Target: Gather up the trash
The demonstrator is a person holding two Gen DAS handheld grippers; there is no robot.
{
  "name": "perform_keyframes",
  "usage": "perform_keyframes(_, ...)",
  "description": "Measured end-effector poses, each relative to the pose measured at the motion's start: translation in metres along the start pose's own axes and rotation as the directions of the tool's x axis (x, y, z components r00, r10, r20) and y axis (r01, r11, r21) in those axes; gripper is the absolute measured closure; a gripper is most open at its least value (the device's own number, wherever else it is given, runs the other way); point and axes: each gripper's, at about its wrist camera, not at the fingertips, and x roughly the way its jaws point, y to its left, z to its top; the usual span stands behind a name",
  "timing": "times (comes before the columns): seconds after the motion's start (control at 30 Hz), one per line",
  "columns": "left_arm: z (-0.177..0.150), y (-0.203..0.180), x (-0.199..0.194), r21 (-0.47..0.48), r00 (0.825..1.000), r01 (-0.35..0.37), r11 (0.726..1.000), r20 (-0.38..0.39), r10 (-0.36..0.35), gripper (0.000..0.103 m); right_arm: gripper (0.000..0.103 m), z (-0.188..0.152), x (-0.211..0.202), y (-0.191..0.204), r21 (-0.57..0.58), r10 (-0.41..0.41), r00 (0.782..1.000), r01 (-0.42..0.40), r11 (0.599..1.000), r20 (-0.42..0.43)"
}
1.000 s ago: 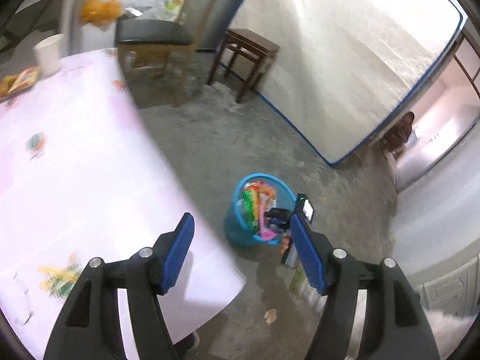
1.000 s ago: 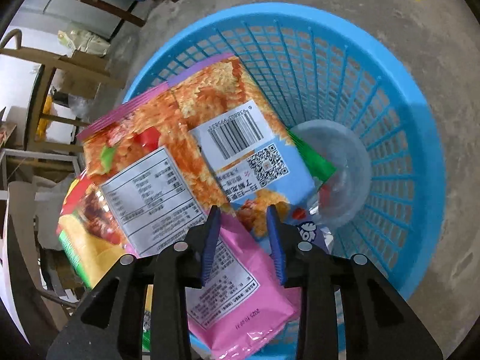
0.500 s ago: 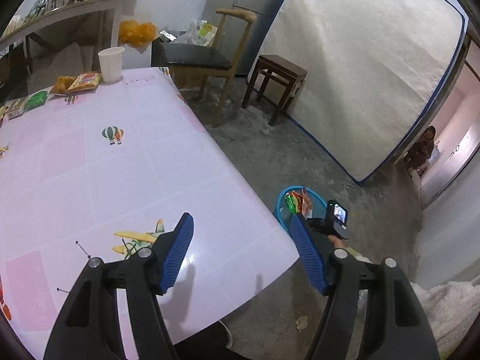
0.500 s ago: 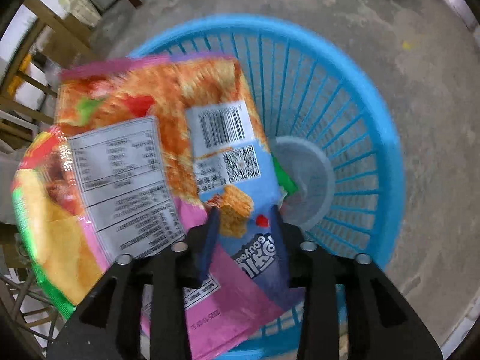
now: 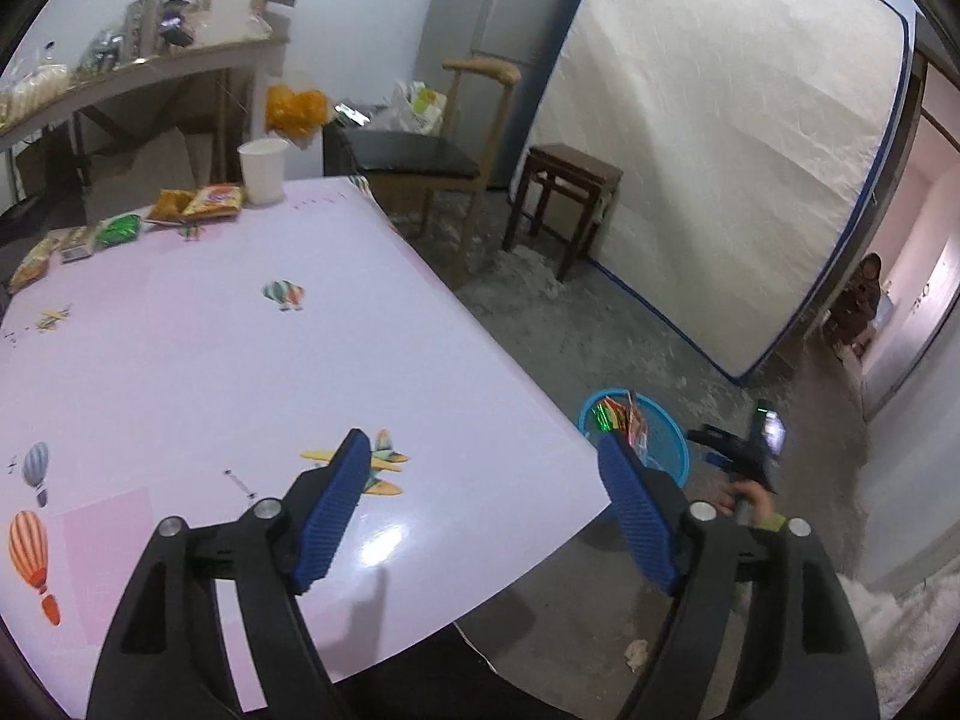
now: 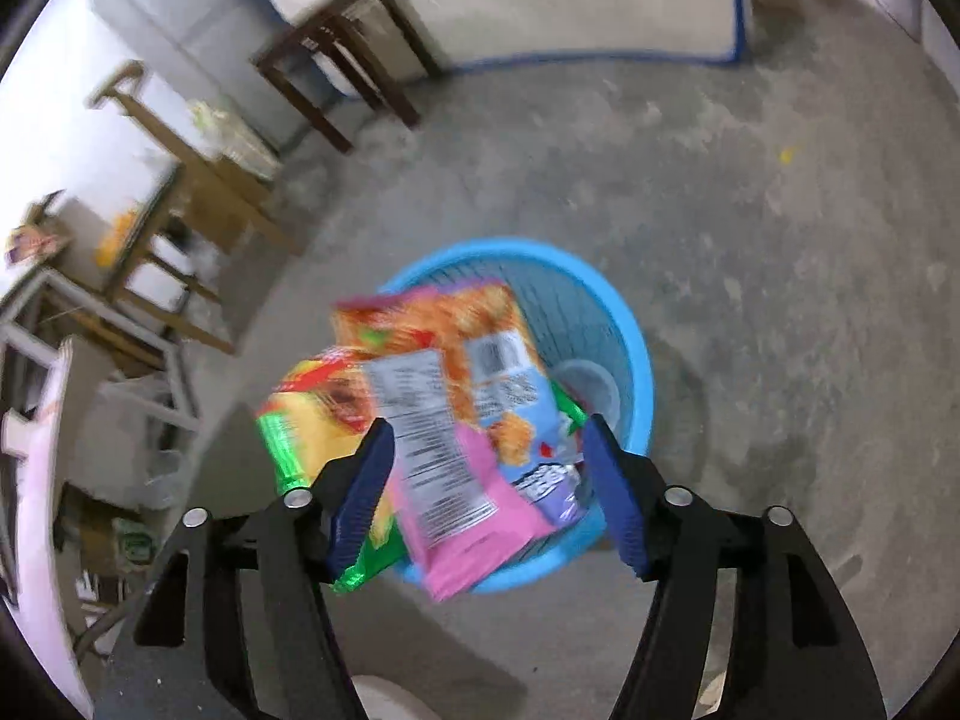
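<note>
A blue plastic basket (image 6: 627, 324) stands on the concrete floor with several snack wrappers (image 6: 456, 420) sticking out of it. My right gripper (image 6: 489, 498) is open and empty above the basket's near rim. My left gripper (image 5: 486, 510) is open and empty over the near corner of the pink table (image 5: 180, 348). The basket (image 5: 672, 438) shows in the left wrist view beyond the table corner, with my right gripper (image 5: 744, 456) beside it. More snack packets (image 5: 201, 204) and a white cup (image 5: 262, 171) lie at the table's far edge.
A wooden chair (image 5: 420, 156) with a black seat and a dark wooden stool (image 5: 564, 192) stand beyond the table. A mattress (image 5: 720, 150) leans on the wall. A cluttered shelf (image 5: 150, 72) is at the far left. A scrap (image 5: 636, 654) lies on the floor.
My right gripper has opened, let go of the wrappers and risen away from the basket. My left gripper has swung back over the table, bringing its far edge into view.
</note>
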Motion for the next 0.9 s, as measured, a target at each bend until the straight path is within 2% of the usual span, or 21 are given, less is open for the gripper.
perform_keyframes(0.13,-0.007,0.006,-0.019,-0.028,0.998,-0.043,0.999,0.046,0.044,0.014,0.026,-0.017,-0.079,0.031,-0.11,0.066,0.994,-0.056,0.992,0.092)
perform_keyframes(0.2,-0.011,0.007,-0.029,-0.04,0.994,-0.072,0.997,0.079,0.074,0.006,0.018,-0.035,-0.124,0.059,-0.208,0.101,0.984,-0.069,0.976,0.147)
perform_keyframes(0.3,-0.016,0.008,-0.044,-0.059,0.986,-0.104,0.993,0.127,0.11,0.006,0.008,-0.063,-0.177,0.096,-0.357,0.134,0.967,-0.049,0.933,0.217)
perform_keyframes(0.4,-0.018,0.007,-0.055,-0.097,0.973,-0.17,0.981,0.145,0.182,0.006,0.008,-0.1,-0.229,0.137,-0.503,0.182,0.931,0.002,0.864,0.317)
perform_keyframes(0.47,-0.019,0.006,-0.06,-0.139,0.959,-0.222,0.965,0.148,0.242,0.006,0.008,-0.118,-0.255,0.158,-0.56,0.234,0.911,-0.004,0.828,0.34)
perform_keyframes(0.57,-0.022,0.007,-0.064,-0.181,0.944,-0.263,0.948,0.154,0.291,0.006,0.008,-0.141,-0.277,0.183,-0.613,0.272,0.898,-0.004,0.79,0.345)
perform_keyframes(0.63,-0.026,0.006,-0.063,-0.213,0.918,-0.336,0.917,0.143,0.37,0.006,0.008,-0.15,-0.282,0.197,-0.645,0.258,0.901,0.032,0.764,0.349)
perform_keyframes(0.7,-0.032,0.005,-0.062,-0.234,0.903,-0.373,0.898,0.133,0.409,0.006,0.008,-0.161,-0.284,0.211,-0.673,0.244,0.905,0.061,0.737,0.349)
perform_keyframes(0.77,-0.035,0.004,-0.06,-0.242,0.909,-0.37,0.897,0.106,0.403,0.006,0.008,-0.167,-0.278,0.219,-0.687,0.21,0.925,0.072,0.723,0.318)
perform_keyframes(0.9,-0.042,0.002,-0.049,-0.229,0.905,-0.407,0.884,0.025,0.424,0.006,0.008,-0.179,-0.267,0.226,-0.686,0.154,0.949,0.081,0.723,0.274)
